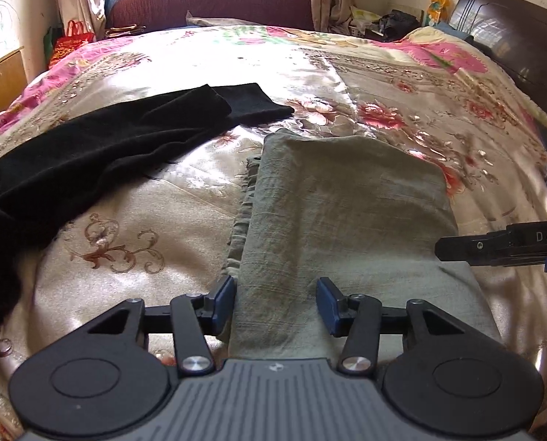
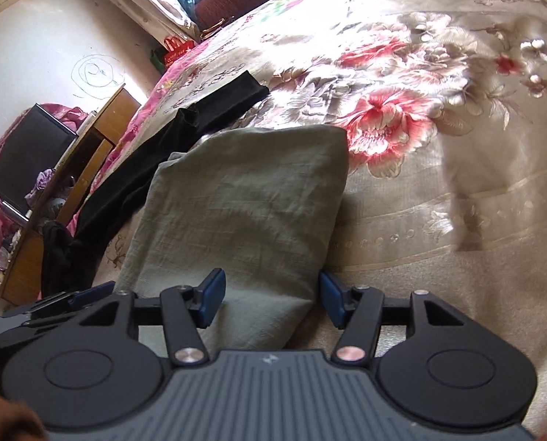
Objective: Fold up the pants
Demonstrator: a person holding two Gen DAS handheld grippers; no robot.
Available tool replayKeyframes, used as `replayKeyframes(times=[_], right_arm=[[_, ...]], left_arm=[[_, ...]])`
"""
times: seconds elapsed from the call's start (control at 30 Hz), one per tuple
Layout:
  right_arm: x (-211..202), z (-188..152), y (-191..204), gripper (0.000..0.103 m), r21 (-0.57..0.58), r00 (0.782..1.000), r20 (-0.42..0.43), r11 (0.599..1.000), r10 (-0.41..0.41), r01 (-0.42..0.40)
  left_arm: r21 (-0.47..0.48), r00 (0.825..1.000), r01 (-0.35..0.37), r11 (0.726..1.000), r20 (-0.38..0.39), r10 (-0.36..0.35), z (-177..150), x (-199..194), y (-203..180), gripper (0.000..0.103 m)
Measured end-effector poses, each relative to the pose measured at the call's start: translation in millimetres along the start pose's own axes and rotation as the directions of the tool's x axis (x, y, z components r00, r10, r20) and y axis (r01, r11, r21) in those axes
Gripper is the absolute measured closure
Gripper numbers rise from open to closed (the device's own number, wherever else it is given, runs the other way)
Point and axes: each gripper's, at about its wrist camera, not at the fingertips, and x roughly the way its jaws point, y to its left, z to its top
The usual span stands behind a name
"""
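Grey-green pants (image 1: 339, 220) lie folded into a long rectangle on the floral bedspread (image 1: 126, 228); they also show in the right wrist view (image 2: 244, 198). My left gripper (image 1: 276, 303) is open, its blue pads straddling the near left part of the pants, nothing held. My right gripper (image 2: 271, 301) is open over the near right edge of the pants, nothing held. The right gripper's finger shows in the left wrist view (image 1: 493, 246) at the right edge of the pants. The left gripper's body shows in the right wrist view (image 2: 56, 305) at lower left.
Black pants (image 1: 108, 147) lie spread across the bed to the left of the folded pair; they also show in the right wrist view (image 2: 155, 154). A dark headboard (image 1: 512, 40) is at the right. A wooden desk (image 2: 89, 147) stands beside the bed's left side.
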Motion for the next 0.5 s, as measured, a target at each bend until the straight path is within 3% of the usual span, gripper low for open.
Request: replayKeyframes(times=[0.1, 0.3, 0.37, 0.43, 0.5], right_arm=[[9.7, 2.2, -2.2, 0.039, 0.018, 0.999, 0.004, 0.999, 0.031, -0.032], [26.3, 9.4, 2.6, 0.036, 0.012, 0.997, 0.015, 0.997, 0.072, -0.072], [26.4, 10.5, 3.0, 0.037, -0.010, 0.997, 0.004, 0.997, 0.081, -0.081], [26.6, 12.5, -2.4, 0.042, -0.004, 0.996, -0.004, 0.996, 0.094, -0.094], [31.7, 17.0, -6.4, 0.061, 0.017, 0.997, -0.018, 0.997, 0.078, -0.078]], left_arm=[[0.004, 1.000, 0.000, 1.000, -0.009, 0.000, 3.9, 12.2, 8.4, 0.031], [-0.104, 0.993, 0.099, 0.990, -0.054, -0.105, 8.9, 41.1, 28.2, 0.021], [-0.128, 0.992, 0.115, 0.985, -0.034, -0.120, 6.7, 46.4, 25.7, 0.019], [-0.116, 0.993, 0.117, 0.986, -0.018, -0.120, 6.1, 45.7, 19.7, 0.021], [-0.111, 0.993, 0.112, 0.987, -0.005, -0.114, 5.1, 42.6, 15.2, 0.029]])
